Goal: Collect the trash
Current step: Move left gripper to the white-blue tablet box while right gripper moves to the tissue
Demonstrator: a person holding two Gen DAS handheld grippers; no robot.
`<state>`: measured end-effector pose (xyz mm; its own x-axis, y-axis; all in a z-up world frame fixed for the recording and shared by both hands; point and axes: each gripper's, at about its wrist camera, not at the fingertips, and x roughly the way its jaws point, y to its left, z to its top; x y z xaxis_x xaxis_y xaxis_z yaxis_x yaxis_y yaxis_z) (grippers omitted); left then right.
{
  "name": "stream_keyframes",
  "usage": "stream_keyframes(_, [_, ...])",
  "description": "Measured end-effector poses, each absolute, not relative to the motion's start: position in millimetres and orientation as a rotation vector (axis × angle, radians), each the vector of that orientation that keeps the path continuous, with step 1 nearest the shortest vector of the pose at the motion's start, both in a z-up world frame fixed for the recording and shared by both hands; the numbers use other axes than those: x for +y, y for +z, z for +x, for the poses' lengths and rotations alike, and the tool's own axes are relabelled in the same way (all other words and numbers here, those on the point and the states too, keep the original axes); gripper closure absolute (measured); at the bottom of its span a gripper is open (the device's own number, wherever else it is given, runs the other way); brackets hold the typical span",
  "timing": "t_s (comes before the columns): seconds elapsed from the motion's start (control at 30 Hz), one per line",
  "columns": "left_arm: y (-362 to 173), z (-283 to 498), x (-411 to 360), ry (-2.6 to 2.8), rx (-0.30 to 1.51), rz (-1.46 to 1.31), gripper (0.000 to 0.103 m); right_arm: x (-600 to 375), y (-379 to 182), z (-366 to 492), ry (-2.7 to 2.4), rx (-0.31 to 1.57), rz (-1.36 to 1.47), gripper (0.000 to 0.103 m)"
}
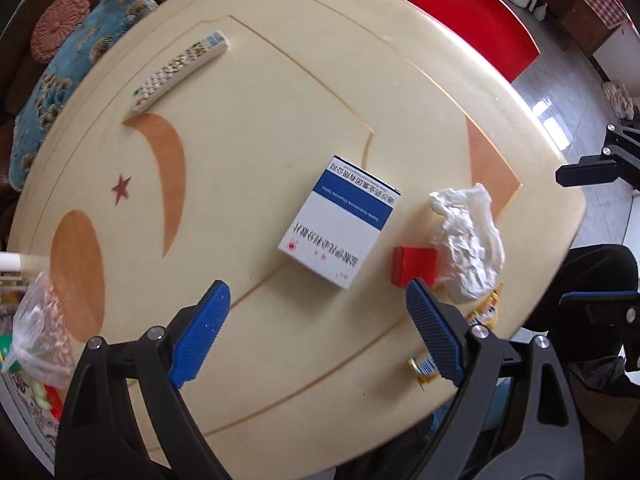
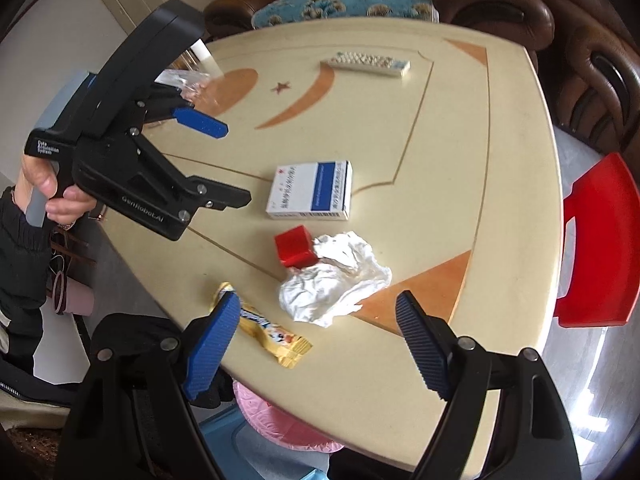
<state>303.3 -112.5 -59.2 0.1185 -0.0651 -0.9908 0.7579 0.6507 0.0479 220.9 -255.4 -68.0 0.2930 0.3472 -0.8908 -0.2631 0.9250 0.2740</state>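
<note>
Trash is all bunched up on the cream-coloured tabletop with orange inlay shapes (image 2: 460,128): a crumpled white tissue (image 2: 334,280), a small red cube-shaped box (image 2: 294,246) touching its edge, and a yellow foil snack wrapper (image 2: 266,326) lying flat near the table's edge. Just beyond the red box sits a white and blue cardboard medicine box (image 2: 310,190), lying flat. Further back there's a long white remote control (image 2: 366,63), well apart from the rest.

Left gripper (image 1: 318,334) hangs over the table pointing down, blue pads spread wide, nothing between them; the medicine box sits just past its tips. In the right wrist view you can see it from the side, with a hand (image 2: 56,194) wrapped around its handle.

Right gripper (image 2: 320,344) is also spread wide and empty, angled down, with the tissue and the wrapper showing between its fingers. A red plastic chair (image 2: 600,240) stands beside the table.
</note>
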Motion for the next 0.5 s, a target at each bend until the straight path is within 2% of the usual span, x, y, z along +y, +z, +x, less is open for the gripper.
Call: stream_keyframes(0.5, [-98,310,-145,-0.747,1.344,0.76,0.016,-247,-107,238,0.43,1.264,0.07,0.025])
